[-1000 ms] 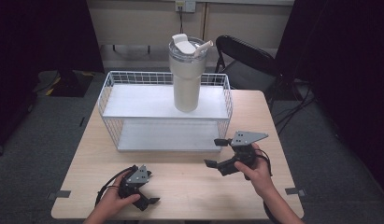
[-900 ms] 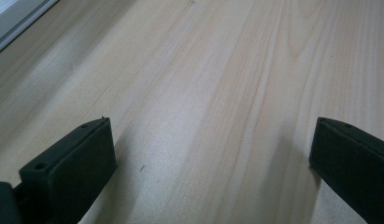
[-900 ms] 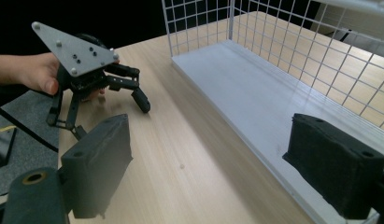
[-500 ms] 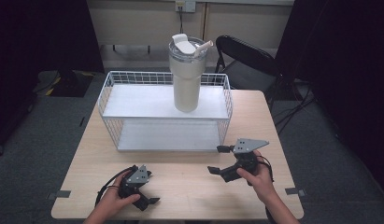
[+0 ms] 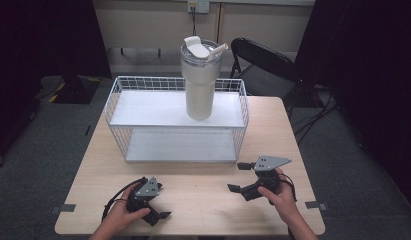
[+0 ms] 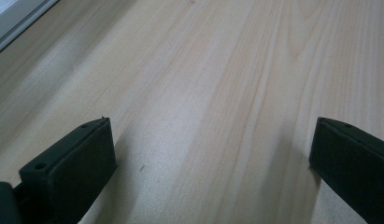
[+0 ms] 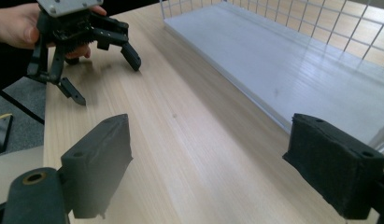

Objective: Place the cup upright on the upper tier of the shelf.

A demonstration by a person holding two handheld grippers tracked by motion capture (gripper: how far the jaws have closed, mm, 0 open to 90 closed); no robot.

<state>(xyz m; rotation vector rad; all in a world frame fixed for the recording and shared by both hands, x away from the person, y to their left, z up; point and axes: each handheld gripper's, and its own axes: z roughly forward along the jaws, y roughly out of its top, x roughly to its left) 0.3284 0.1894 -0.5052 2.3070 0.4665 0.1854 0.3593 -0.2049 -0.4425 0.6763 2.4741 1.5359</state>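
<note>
High view: the tall cream tumbler stands upright on the upper shelf of the white wire basket, at the far middle of the desk.
Where I am: both my grippers sit low near the desk's near edge, well short of the basket's front wall.
Right gripper: near the desk's near right corner, jaws spread wide, nothing between them; in the right gripper view they frame bare wood and the basket's lower shelf.
Left gripper: near the near edge, left of centre, jaws also wide apart and empty; the left gripper view shows plain wood grain between them.
Tumbler's axis: vertical, lid and straw at the top, so I judge that a grip must come from the side, across the body.
Direction from my jaws: ahead and up, over the basket's front rim.
Nearer hand: the right, I judge, since the tumbler stands towards the right half of the shelf.
Risk: the front rim lies between my jaws and the tumbler's base.
</note>
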